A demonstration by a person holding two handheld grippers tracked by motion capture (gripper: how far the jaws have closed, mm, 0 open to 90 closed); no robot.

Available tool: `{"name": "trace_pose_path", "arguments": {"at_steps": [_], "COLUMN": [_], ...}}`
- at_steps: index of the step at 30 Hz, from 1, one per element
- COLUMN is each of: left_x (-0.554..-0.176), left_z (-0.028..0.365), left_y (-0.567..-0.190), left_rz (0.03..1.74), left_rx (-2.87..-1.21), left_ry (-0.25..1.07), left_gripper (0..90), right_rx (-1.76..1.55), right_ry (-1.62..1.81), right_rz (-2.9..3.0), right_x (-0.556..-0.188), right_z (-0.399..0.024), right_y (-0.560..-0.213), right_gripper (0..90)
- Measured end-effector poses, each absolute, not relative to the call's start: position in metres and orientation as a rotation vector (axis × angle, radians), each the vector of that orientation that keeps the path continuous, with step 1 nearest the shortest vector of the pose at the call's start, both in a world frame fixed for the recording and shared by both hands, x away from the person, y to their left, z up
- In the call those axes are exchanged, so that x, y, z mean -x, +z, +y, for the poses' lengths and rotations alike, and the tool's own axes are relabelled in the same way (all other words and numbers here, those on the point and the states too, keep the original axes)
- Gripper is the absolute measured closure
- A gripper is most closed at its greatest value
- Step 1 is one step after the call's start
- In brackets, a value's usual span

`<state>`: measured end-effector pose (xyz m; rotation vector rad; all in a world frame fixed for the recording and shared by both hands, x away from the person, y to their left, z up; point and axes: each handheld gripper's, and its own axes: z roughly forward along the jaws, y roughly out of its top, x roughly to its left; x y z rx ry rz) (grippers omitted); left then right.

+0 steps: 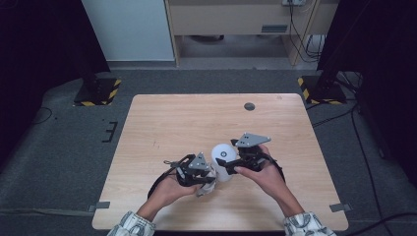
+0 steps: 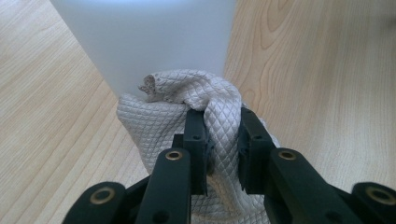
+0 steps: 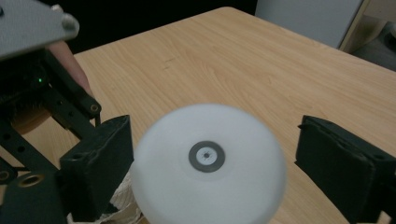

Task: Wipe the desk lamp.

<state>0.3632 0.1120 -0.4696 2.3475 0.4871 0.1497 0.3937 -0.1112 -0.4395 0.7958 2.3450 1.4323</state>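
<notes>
1. Two grippers meet at the lower middle of the high view, on either side of a white bottle [image 1: 223,160] standing on the wooden table [image 1: 187,123].
2. Left gripper [image 2: 223,140]: jaws pinched tight on a quilted grey cloth [image 2: 196,100] pressed against the bottle's base.
3. Right gripper [image 3: 210,163]: jaws spread wide, straddling the bottle's top without touching it.
4. Likely step: wiping the bottle. Next, the right jaws probably need to close and steady it while the cloth rubs.
</notes>
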Motion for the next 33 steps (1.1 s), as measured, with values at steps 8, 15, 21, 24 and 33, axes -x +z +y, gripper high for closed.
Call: {"name": "trace_pose_path", "arguments": {"at_steps": [8,15,21,24,33], "left_x": [-0.363,-0.361,-0.356,-0.358,-0.363], "left_z": [0.114,0.113,0.105,0.103,0.097], "left_y": [-0.468,-0.455,-0.432,-0.434,-0.469], "left_rz": [0.483,0.469,0.424,0.428,0.455], "left_rx": [-2.347,-2.321,-2.313,-2.316,-2.370], "left_ry": [0.155,0.159,0.200,0.194,0.138], "left_gripper": [75.7,75.7,75.7,75.7,75.7], "right_rx": [-0.836,-0.866,-0.844,-0.845,-0.846], "right_ry": [1.425,1.435,1.449,1.443,1.458], "right_rz": [2.366,2.388,2.415,2.418,2.426], "right_x": [-0.405,-0.410,-0.409,-0.409,-0.411], "right_z": [-0.116,-0.115,-0.112,-0.112,-0.113], "right_y": [-0.439,-0.442,-0.441,-0.441,-0.442], "right_gripper": [23.5,24.1,26.4,26.5,26.6]}}
